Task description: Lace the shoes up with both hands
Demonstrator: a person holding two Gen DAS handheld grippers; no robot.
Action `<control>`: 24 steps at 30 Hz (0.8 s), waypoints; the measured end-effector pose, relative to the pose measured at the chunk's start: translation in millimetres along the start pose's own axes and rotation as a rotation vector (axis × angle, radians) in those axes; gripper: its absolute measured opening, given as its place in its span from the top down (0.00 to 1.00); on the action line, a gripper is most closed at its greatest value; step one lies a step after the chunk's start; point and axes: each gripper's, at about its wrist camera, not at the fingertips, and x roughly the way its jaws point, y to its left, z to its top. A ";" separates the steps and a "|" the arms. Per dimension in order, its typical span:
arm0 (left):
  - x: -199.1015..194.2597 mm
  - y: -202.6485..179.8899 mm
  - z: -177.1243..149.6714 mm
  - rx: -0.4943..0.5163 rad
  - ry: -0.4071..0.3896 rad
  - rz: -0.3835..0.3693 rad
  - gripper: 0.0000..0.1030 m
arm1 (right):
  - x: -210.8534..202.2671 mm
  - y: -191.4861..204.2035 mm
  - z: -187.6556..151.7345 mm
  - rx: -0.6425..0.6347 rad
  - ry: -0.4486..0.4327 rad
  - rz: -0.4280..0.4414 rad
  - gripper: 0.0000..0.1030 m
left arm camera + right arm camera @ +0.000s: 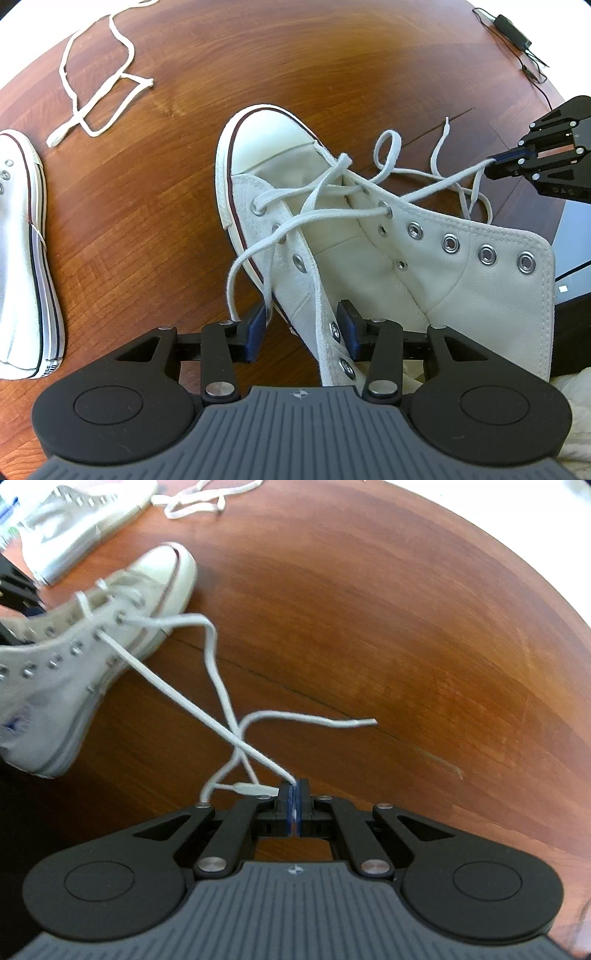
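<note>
Your table (332, 55) fills both views, brown wood with a dark seam running across it. In the left wrist view the shoe (369, 240) lies at centre, toe cap toward the upper middle of the frame, its high collar spread open toward the right edge. A second shoe (22, 258) lies along the left edge, sole side showing, and a spare lace (92, 107) is tangled at upper left. In the right wrist view the shoe (74, 657) sits at left, blurred, toe pointing up and right.

Your left gripper (301, 328) straddles the shoe's near eyelet flap at lower centre, jaws half spread; the pads are not pressing on the canvas. Your right gripper (294, 801) is pressed together on the lace (192, 698), which runs taut from an eyelet down to the pads; you see the same pinch at the right edge of the left view. The lace's free tip lies on the wood at centre right
</note>
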 end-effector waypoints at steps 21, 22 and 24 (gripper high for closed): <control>-1.9 -11.3 0.0 -0.037 0.000 0.019 0.55 | -5.9 69.4 48.3 -0.226 -0.156 0.244 0.82; -2.8 -12.7 0.0 -0.037 0.000 0.020 0.55 | -6.0 71.2 50.5 -0.233 -0.162 0.252 0.80; -2.5 -12.6 0.3 -0.038 0.001 0.020 0.54 | -6.1 75.2 55.0 -0.248 -0.173 0.267 0.79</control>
